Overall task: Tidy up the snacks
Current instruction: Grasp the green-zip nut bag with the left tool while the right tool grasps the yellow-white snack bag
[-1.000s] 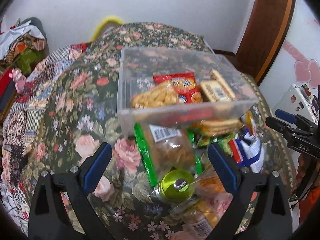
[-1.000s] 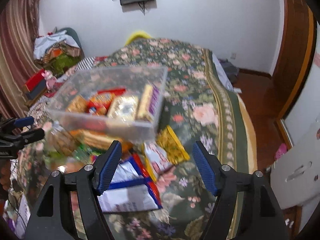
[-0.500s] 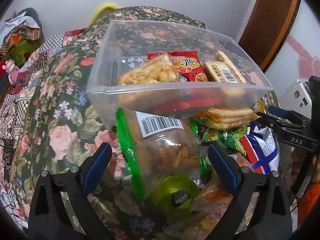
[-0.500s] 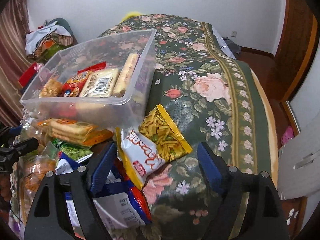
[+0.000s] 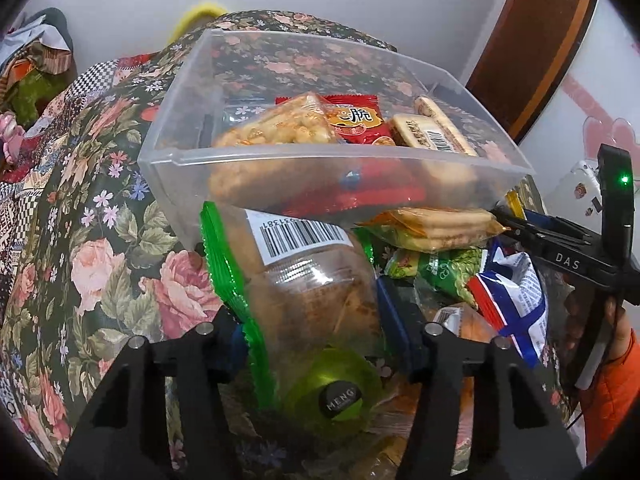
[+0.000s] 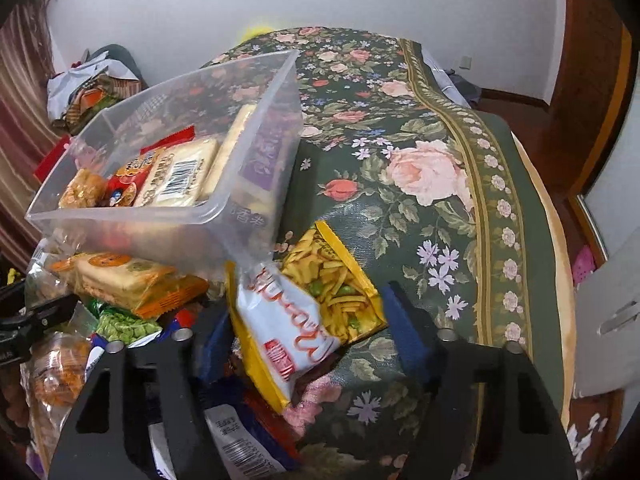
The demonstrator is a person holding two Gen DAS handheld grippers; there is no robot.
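The clear bag (image 5: 316, 280) with green seams and a barcode lies between the left gripper's (image 5: 312, 320) blue pads, jaws close against its sides, though whether they pinch it I cannot tell; its far end sits under the bin (image 5: 304, 168); a green cap (image 5: 340, 392) shows at its near end. Right gripper (image 6: 308, 320) is spread wide around the yellow-edged packet (image 6: 304, 312), pads apart from it. Crackers (image 6: 124, 280) and a green pea pack (image 6: 120, 326) crowd the left; everything rests on the floral cloth (image 6: 420, 200).
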